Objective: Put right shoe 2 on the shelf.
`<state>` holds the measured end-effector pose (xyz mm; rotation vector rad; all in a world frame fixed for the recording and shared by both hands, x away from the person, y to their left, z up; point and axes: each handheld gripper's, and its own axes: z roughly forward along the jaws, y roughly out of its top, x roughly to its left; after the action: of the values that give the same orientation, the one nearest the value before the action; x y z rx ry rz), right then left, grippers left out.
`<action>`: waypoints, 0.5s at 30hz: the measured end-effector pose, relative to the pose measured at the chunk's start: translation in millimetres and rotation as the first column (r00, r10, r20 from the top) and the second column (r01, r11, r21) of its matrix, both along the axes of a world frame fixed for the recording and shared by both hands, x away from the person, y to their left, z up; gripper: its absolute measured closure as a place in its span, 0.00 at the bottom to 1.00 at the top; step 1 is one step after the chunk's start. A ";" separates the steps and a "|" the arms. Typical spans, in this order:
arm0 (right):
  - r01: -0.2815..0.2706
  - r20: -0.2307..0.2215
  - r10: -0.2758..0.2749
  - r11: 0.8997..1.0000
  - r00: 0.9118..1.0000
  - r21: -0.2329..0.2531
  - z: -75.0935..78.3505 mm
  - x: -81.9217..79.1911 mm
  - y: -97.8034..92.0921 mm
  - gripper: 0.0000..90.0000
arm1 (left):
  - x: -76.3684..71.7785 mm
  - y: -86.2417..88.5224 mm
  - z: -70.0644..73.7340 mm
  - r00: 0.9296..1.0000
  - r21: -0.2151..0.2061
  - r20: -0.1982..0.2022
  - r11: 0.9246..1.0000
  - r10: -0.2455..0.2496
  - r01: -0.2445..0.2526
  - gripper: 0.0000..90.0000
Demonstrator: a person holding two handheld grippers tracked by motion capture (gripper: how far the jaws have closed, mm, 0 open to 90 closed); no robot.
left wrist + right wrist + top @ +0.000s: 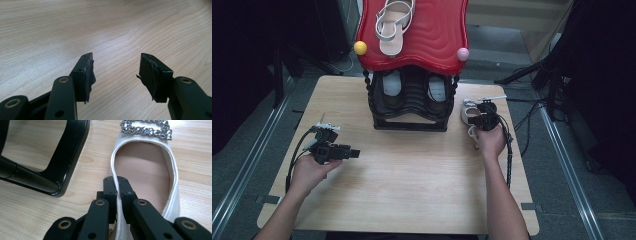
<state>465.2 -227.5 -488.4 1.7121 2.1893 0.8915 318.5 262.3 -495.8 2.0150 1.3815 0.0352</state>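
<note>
A white flat shoe (pixel 145 170) with a rhinestone buckle (pixel 146 128) lies on the wooden table (pixel 412 175) to the right of the black shoe rack (pixel 412 102). My right gripper (pixel 117 181) is shut on the shoe's left side wall, one jaw inside and one outside. In the high view the right gripper (pixel 484 116) covers most of that shoe (pixel 468 111). My left gripper (pixel 353 152) rests low over the table's left part, open, with nothing between its fingers (pixel 86 72). A matching white sandal (pixel 393 22) lies on the rack's red top shelf (pixel 432 35).
The rack's black frame foot (pixel 60 162) stands close to the left of the held shoe. Dark shoes sit on the rack's lower shelf (pixel 392 85). A yellow knob (pixel 360 48) and a pink knob (pixel 463 54) mark the red shelf's front corners.
</note>
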 end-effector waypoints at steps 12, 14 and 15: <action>0.010 0.038 -0.011 0.999 0.999 0.034 13.3 -6.5 -9.0 0.98 | -0.5 -1.3 0.0 1.000 -0.001 0.000 1.000 -0.002 0.002 0.50; 0.011 0.033 -0.013 0.999 0.999 0.049 14.5 -7.8 -9.7 0.98 | 0.2 -0.7 0.2 1.000 -0.002 -0.002 1.000 -0.008 0.008 0.50; 0.013 0.032 -0.014 0.998 0.999 0.054 14.9 -8.4 -9.5 0.98 | 0.6 -0.5 0.3 1.000 -0.002 -0.003 1.000 -0.007 0.007 0.50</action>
<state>456.8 -236.9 -473.5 1.7220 2.1493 0.9760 319.0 261.7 -495.6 2.0196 1.3753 0.0281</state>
